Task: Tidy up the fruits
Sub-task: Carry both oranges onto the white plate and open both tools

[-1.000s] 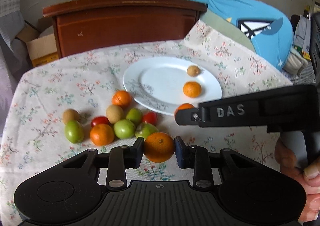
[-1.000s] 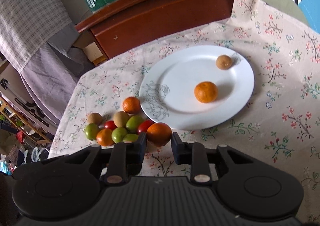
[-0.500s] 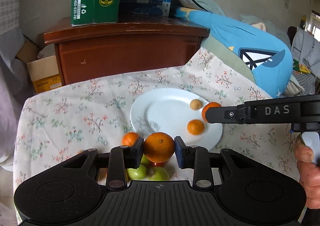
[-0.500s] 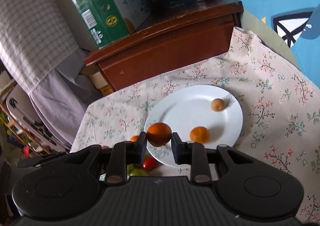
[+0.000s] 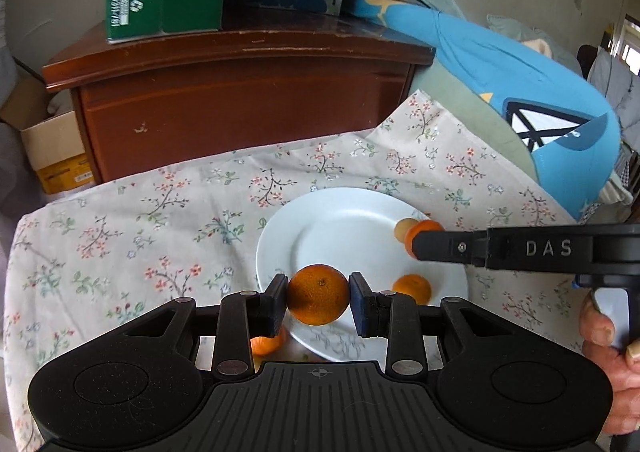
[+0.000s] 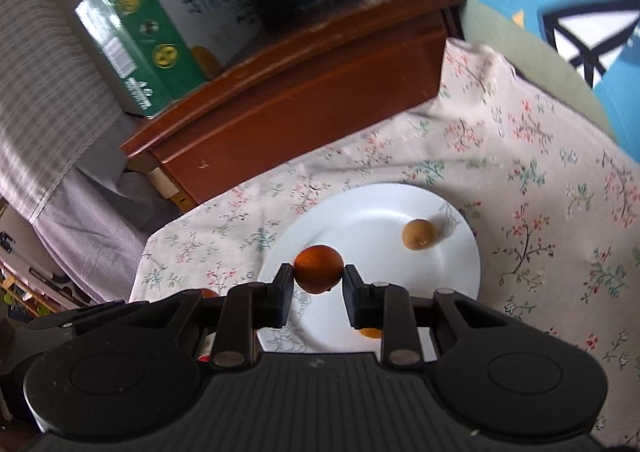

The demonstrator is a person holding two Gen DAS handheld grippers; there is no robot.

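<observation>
Left wrist view, left to right: floral cloth (image 5: 160, 212) fills the left half; white plate (image 5: 344, 224) sits centre-right. One loose orange fruit (image 5: 266, 346) peeks from under the left finger, low centre.

Left gripper (image 5: 318, 298), lower centre: jaws pinched on an orange (image 5: 318, 294), pads at its widest girth, stem dimple facing the lens. It hangs above the plate's near rim. Judgement: light, firm, round, waxy skin; may roll or squirt out if gripped off-centre. Take it across the equator with mild pressure, since the flesh bruises.

On the plate: a small orange (image 5: 412, 288) right of centre, a brown fruit (image 5: 404, 230) toward the far right rim.

Right gripper (image 5: 414, 242) enters from the right edge, seen side-on, its tip over the plate's right part beside the brown fruit.

Right wrist view: jaws closed on a second orange (image 6: 319, 269), mid-frame, above the plate (image 6: 460, 280), same equator grip. Brown fruit (image 6: 418, 235) lies upper right on the plate.
</observation>
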